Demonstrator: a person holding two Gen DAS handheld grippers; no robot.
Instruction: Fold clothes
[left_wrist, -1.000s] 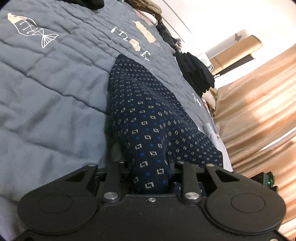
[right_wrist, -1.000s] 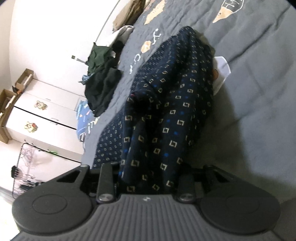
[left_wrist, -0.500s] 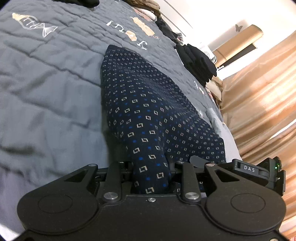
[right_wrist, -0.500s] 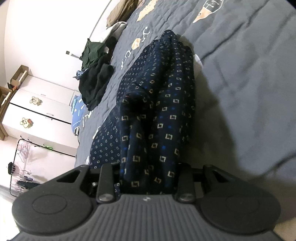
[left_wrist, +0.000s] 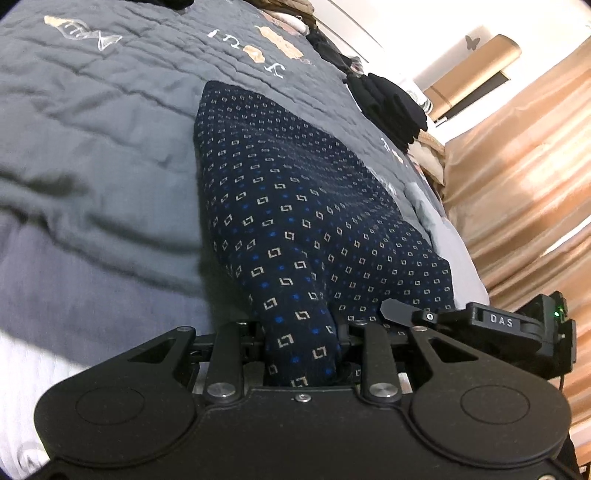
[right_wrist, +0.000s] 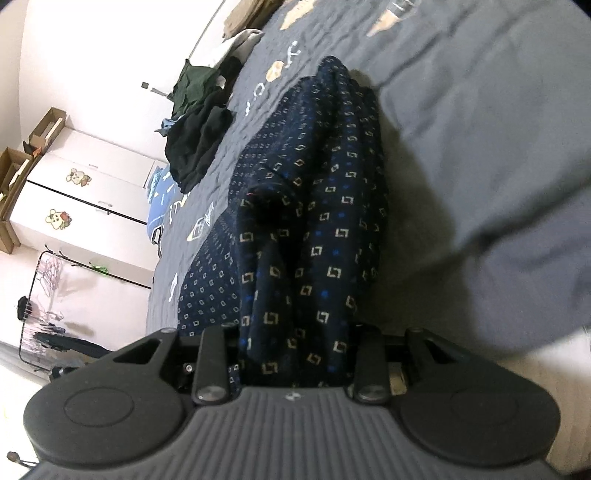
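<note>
Navy patterned garment (left_wrist: 295, 206): gripped at one bunched edge by the left gripper (left_wrist: 301, 354), at another by the right gripper (right_wrist: 295, 354), both clamped on cloth; remainder trailed ahead of both across the grey quilt (left_wrist: 92, 147); no finished fold is shown; judged mid-fold. Dark clothes pile (right_wrist: 195, 147), far ahead to the left of the right gripper: judged unfolded, left to do.
</note>
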